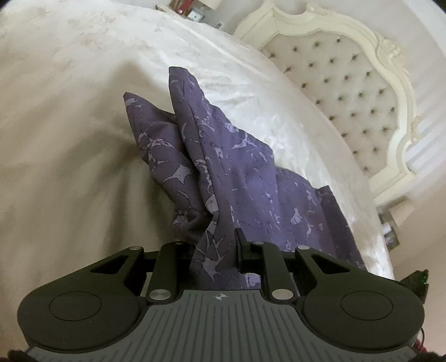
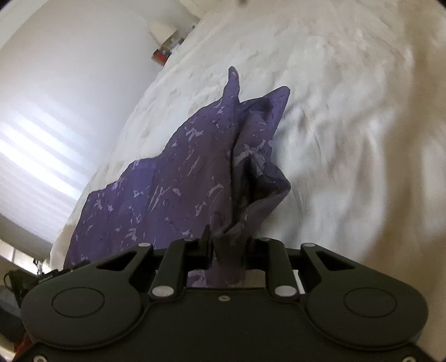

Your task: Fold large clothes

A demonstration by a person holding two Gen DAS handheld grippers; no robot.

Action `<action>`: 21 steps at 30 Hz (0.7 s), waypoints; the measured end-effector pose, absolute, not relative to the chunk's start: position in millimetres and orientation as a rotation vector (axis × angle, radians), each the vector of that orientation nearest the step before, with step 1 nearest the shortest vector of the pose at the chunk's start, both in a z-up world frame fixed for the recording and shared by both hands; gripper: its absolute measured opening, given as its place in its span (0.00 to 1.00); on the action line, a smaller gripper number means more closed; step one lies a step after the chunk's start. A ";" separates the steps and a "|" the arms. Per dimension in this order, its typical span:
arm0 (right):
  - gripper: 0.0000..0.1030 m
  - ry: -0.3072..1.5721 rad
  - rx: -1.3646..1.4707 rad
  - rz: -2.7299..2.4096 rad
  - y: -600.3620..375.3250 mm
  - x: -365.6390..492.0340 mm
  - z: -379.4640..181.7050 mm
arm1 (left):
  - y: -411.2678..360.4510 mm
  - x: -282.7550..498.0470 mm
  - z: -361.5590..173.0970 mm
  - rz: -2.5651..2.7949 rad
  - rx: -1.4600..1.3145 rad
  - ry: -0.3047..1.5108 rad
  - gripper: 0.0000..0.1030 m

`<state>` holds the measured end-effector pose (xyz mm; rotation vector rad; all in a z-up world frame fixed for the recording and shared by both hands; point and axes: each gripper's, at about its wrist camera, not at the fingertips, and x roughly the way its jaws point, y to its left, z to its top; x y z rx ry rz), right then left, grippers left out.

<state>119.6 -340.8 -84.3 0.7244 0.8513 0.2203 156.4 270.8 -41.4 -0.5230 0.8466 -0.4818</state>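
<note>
Left wrist view: the left gripper (image 1: 216, 256) is pinching the purple cloth (image 1: 223, 172) tight. The cloth runs out in front of it and hangs down to the white bed (image 1: 69, 111). A padded headboard (image 1: 348, 97) sits off to its right.

In the right wrist view, the right gripper (image 2: 227, 247) squeezes a bunched bit of the same cloth (image 2: 181, 189), which spreads ahead and to its left over the bed (image 2: 348, 111).

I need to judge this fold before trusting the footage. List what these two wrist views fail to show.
- Left gripper: its left finger is hidden behind the purple garment in the left wrist view.
- Garment's near end: runs under each gripper body, so its edges there are hidden.
- Bedspread: motion-blurred in the right wrist view.
- Right gripper: the bunched cloth covers the pad contact.
- Shelf clutter: too small to identify.
</note>
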 end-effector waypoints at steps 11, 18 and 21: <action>0.29 0.919 0.668 0.262 -311.2 48.4 -80.7 | 293.8 125.2 -41.0 -0.390 -0.499 0.873 0.22; 0.56 0.900 0.617 0.110 -318.5 34.3 -83.5 | 281.6 116.7 -45.4 -0.296 -0.339 0.836 0.40; 0.65 0.872 0.634 0.100 -322.6 30.8 -82.6 | 281.1 108.6 -44.6 -0.255 -0.273 0.796 0.47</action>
